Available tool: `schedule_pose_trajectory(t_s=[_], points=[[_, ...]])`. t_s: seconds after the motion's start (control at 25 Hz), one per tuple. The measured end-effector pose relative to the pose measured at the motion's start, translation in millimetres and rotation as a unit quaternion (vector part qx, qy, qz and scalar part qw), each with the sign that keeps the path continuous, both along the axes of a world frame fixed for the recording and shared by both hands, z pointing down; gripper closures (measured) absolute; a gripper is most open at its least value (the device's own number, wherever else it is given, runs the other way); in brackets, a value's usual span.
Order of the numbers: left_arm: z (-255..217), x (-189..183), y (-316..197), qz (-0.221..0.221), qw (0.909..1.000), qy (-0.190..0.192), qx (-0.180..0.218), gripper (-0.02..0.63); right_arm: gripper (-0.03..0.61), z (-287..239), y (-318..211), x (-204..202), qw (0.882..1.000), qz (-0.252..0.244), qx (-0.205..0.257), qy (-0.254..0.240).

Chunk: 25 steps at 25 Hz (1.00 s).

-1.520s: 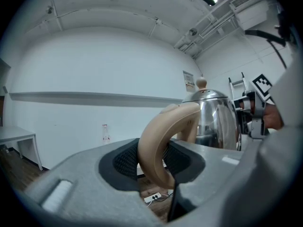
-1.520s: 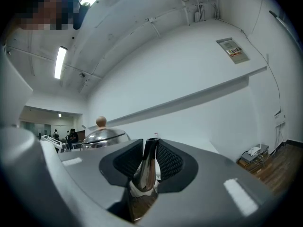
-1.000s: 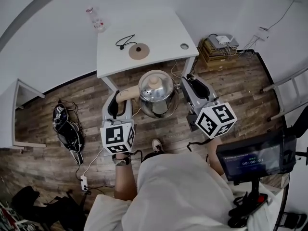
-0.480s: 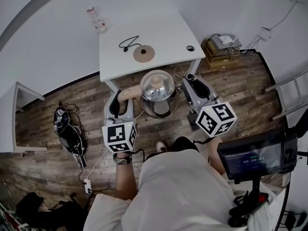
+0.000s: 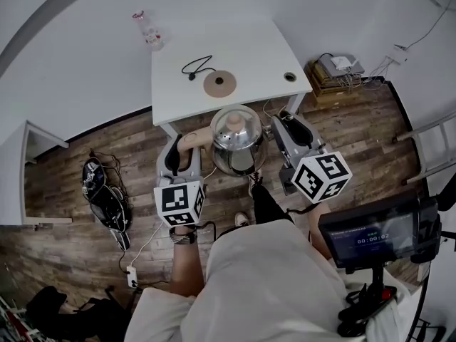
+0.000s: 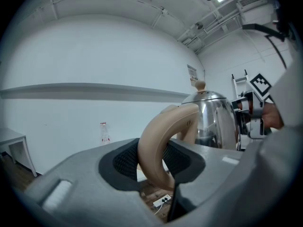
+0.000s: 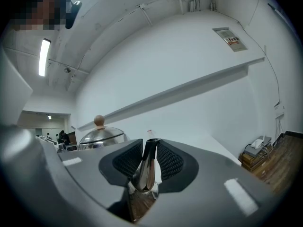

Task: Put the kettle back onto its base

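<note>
Bare test room or research lab: plain white walls (image 5: 71, 63) and a wood-look floor (image 5: 64, 241) surround a lone white desk (image 5: 249, 48) at 12 o'clock in the head view. A timer screen (image 5: 367, 235) on a stand sits at 4 o'clock and a ladder (image 5: 431, 144) stands at 3 o'clock. Stacked boxes (image 5: 335, 77) with cords lie at 2 o'clock, and a power strip (image 5: 131, 276) lies on the floor at 7 o'clock. Overhead, the gripper views show exposed conduit (image 6: 208, 22) and a tube light (image 7: 44, 56).
</note>
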<state>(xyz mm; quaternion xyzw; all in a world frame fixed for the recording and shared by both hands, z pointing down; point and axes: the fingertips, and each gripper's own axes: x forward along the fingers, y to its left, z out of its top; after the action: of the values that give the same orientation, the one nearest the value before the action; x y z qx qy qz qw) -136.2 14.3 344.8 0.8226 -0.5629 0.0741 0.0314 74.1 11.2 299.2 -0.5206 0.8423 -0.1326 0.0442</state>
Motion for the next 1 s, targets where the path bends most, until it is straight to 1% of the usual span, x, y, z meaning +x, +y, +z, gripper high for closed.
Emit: schedule_pose_trajectory(t_s=[0.32,0.36,0.48,0.56,1.0], points=[[-5.8,-2.4,-3.7,-0.001,1.0,-0.002,0.004,0.465,0.483,-6.6,-5.8,-2.7,1.0,0.0,0.004,0.0],[-4.2,-3.1,-13.7,-0.002,1.0,-0.003,0.003,0.465,0.483,-4.8,-16.6,-3.4,1.0,-0.001,0.002,0.0],[8.7,-5.3,-68.4,-0.007,0.9999,-0.005,-0.012,0.465,0.483,9.9,-75.0,-5.4,1.0,-0.006,-0.015,-0.005],[13.9,-5.8,-95.2,-0.01,0.9998,-0.005,-0.018,0.465,0.483,16.1,-103.6,-5.7,1.0,-0.008,-0.022,-0.008],[44.1,-11.5,-157.8,-0.024,0.9993,-0.004,-0.027,0.465,0.489,43.7,-172.8,-12.5,0.999,-0.027,-0.045,-0.013]])
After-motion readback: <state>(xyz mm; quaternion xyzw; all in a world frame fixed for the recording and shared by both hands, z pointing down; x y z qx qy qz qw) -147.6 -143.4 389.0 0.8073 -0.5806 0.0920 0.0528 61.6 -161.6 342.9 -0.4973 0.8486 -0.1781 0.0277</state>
